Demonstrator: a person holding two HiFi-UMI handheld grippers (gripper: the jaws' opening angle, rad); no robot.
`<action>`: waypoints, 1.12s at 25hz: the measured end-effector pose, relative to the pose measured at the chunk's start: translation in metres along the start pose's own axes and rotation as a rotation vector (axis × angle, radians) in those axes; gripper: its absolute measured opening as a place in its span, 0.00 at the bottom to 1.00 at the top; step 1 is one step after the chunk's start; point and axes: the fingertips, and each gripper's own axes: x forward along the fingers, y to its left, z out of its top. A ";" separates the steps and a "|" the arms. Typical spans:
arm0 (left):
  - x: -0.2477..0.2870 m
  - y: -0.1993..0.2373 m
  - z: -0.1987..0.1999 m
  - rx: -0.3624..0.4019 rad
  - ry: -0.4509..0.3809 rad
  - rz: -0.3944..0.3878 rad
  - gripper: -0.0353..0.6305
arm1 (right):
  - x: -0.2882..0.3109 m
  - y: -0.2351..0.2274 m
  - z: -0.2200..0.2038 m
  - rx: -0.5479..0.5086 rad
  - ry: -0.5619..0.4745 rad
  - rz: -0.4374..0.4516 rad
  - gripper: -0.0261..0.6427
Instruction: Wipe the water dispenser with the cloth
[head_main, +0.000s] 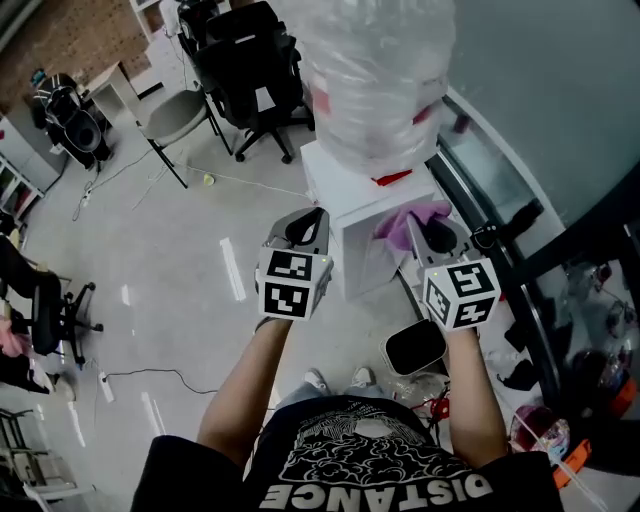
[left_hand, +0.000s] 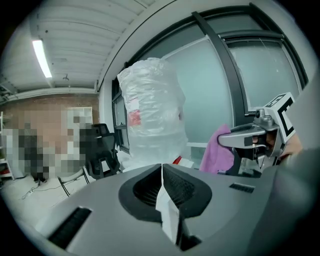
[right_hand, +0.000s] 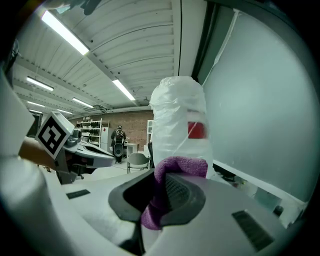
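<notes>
Right tool (right_hand: 161, 195) closed on purple cloth (right_hand: 182, 165), left tool (left_hand: 161, 187) with jaws together, plastic-wrapped bottle (head_main: 375, 70) atop white dispenser (head_main: 345, 190).

Looks out over the left hand-held gripper (left_hand: 162, 172), jaws pressed together with only a pale sliver at the seam. Faces the water dispenser (left_hand: 150, 117), its big bottle wrapped in crinkled clear plastic with a red label, standing before frosted window panes (left_hand: 210, 75) in dark frames. Catches on the right the right hand-held gripper (left_hand: 226, 141), clamped on a purple cloth (left_hand: 216, 152) hanging just beside the bottle, and on the left a black office chair (left_hand: 100, 150) under a ceiling strip light (left_hand: 42, 57).
</notes>
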 end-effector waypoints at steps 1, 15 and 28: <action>-0.002 0.002 0.002 0.000 -0.009 0.000 0.10 | -0.001 0.001 0.001 -0.004 -0.003 -0.007 0.09; -0.018 0.028 0.006 -0.030 -0.037 -0.076 0.10 | -0.008 0.016 0.008 -0.011 -0.001 -0.075 0.09; -0.014 0.032 0.010 -0.038 -0.051 -0.071 0.10 | -0.005 0.014 0.013 -0.002 -0.018 -0.100 0.09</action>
